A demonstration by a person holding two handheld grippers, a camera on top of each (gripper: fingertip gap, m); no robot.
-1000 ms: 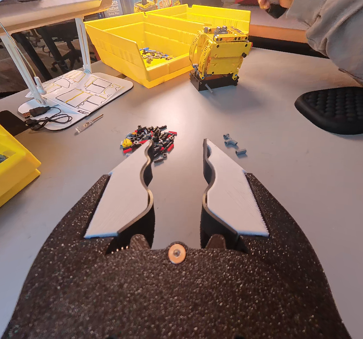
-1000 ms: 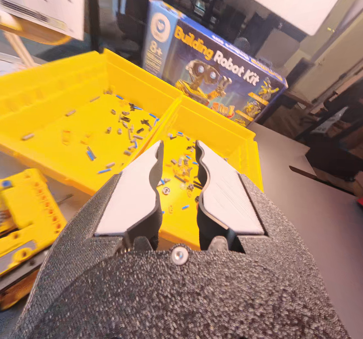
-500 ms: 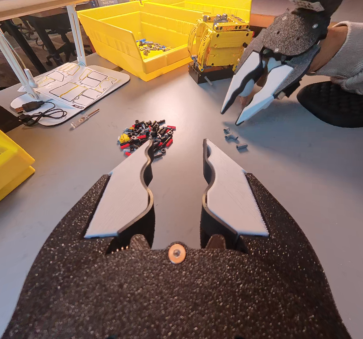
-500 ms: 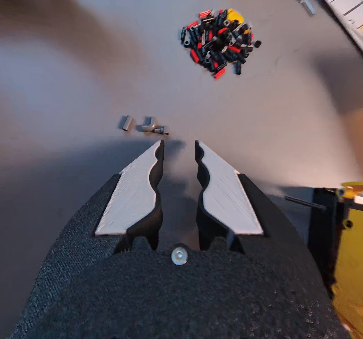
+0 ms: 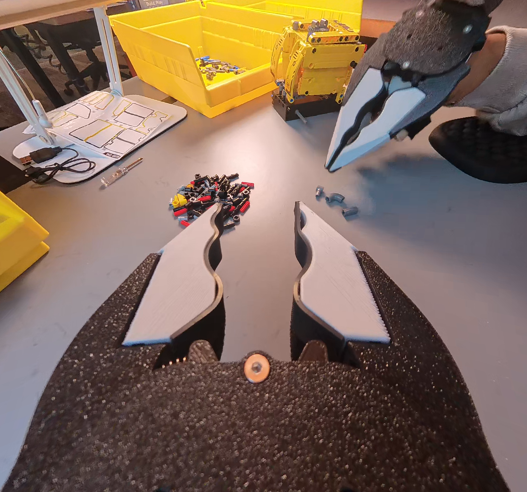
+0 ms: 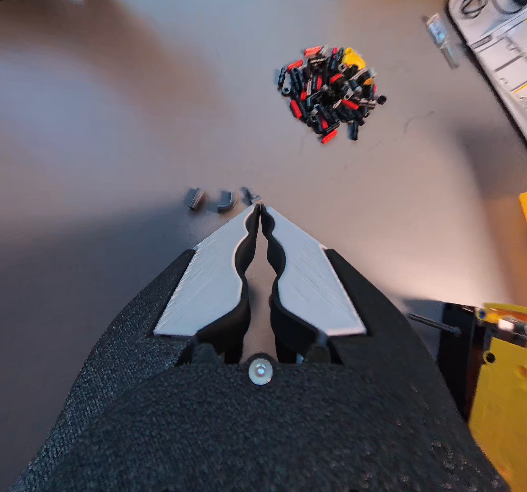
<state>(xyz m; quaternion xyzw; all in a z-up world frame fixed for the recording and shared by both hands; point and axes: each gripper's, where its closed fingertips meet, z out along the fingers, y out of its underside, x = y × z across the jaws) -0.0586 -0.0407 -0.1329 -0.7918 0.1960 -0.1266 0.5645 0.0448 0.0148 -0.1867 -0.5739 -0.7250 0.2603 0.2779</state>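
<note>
Grey table (image 5: 399,279) is seen, yellow bins (image 5: 176,51) parked behind the pin pile (image 5: 212,200); left gripper (image 5: 258,207) is held spread wide just short of that pile; right gripper (image 6: 260,206) is pinched closed, empty, above three grey bits (image 5: 333,198) right of the pile

Warm side light, soft shadows; right wrist view motion-blurred; wide-angle bending at edges.

We hold our left gripper (image 5: 258,207) low and level, its fingers spread wide with nothing between them. Our right gripper (image 6: 260,206) tilts steeply downward, fingertips (image 5: 330,165) pinched together and empty.
</note>
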